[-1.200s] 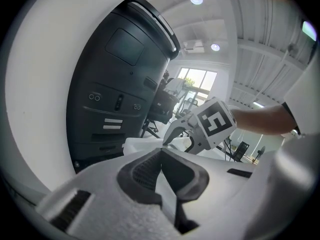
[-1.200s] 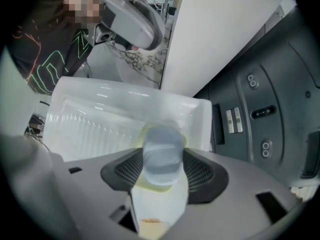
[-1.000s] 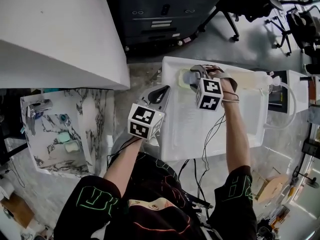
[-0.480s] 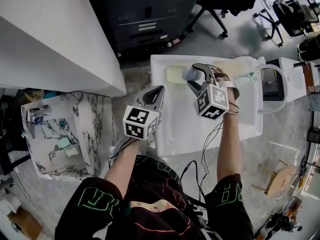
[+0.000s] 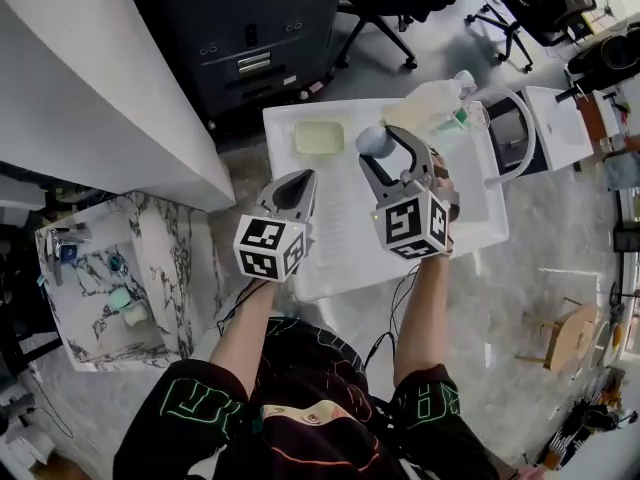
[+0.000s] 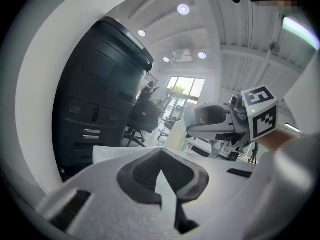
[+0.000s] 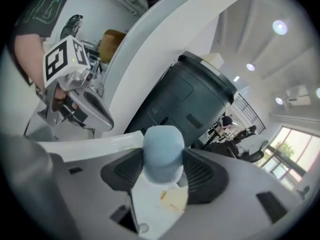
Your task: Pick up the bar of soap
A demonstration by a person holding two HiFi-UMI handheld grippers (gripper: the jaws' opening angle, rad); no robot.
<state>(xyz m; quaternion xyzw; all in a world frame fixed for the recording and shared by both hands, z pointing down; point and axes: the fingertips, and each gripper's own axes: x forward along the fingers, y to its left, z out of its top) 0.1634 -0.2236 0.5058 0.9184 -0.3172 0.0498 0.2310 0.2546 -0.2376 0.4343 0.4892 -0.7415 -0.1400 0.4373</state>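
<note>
A pale blue bar of soap [image 5: 374, 140] is clamped between the jaws of my right gripper [image 5: 381, 148], held just above the white tray [image 5: 340, 238]. In the right gripper view the soap [image 7: 162, 152] fills the gap between the dark pads [image 7: 202, 176], and my right gripper [image 7: 162, 159] is shut on it. A pale green soap pad [image 5: 319, 136] lies bare on the tray's far left part. My left gripper [image 5: 297, 182] hovers over the tray's left edge. Its jaws meet in the left gripper view with nothing between them [image 6: 161, 165].
A clear plastic bottle [image 5: 432, 106] lies at the tray's far right corner, beside a white curved tube [image 5: 515, 128]. A dark filing cabinet [image 5: 250, 23] and office chairs [image 5: 520, 3] stand beyond. A white counter [image 5: 90, 88] and a small marble sink model [image 5: 100, 278] are at the left.
My right gripper has come back from the green pad with the blue soap in its jaws, leaving the pad bare. The left gripper has kept its place, shut.
</note>
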